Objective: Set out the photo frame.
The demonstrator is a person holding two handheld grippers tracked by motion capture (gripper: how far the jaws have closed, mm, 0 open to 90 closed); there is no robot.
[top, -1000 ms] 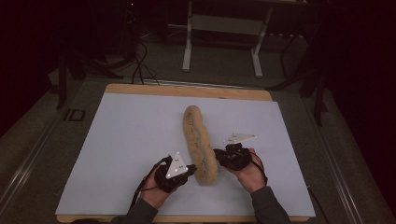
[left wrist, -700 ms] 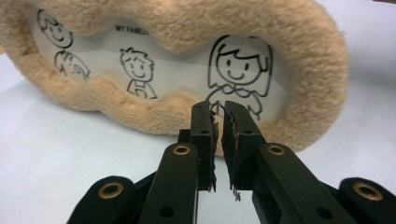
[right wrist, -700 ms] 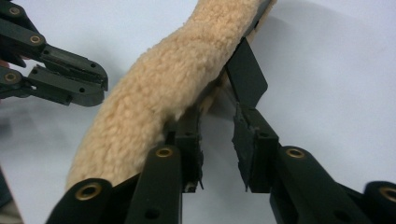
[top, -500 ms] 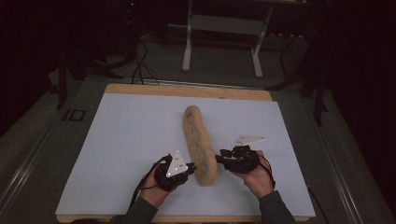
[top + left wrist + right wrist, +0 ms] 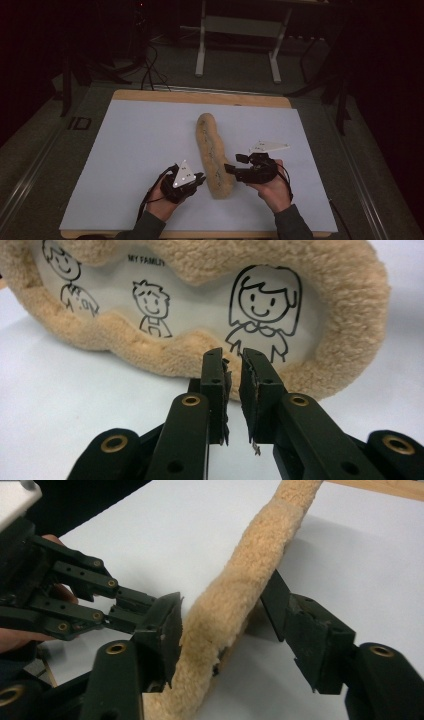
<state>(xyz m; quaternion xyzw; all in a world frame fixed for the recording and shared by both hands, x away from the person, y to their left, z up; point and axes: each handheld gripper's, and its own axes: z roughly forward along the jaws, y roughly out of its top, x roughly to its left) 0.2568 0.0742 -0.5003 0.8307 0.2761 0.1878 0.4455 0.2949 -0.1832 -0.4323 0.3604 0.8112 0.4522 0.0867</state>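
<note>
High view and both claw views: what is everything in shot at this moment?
plush photo frame: 1, tan fleece with cartoon family window, lengthwise mid-table
white sheet: 1, pale, covering the table
wooden table: 1, light wood, edge visible at far side
metal stand: 1, white, on floor beyond table
cables: several, black, floor at far left
left claw: 1, black, nearly closed beside frame's near end
right claw: 1, black, jaws just opening, astride frame's edge

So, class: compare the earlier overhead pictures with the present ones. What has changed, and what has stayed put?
The right gripper has just been opening; its fingers stand apart around the plush photo frame's fleecy edge, one touching it, and the hand drew slightly back. The left gripper stayed at the frame's near end, fingers nearly closed. The frame itself kept its place on the white mat.
</note>
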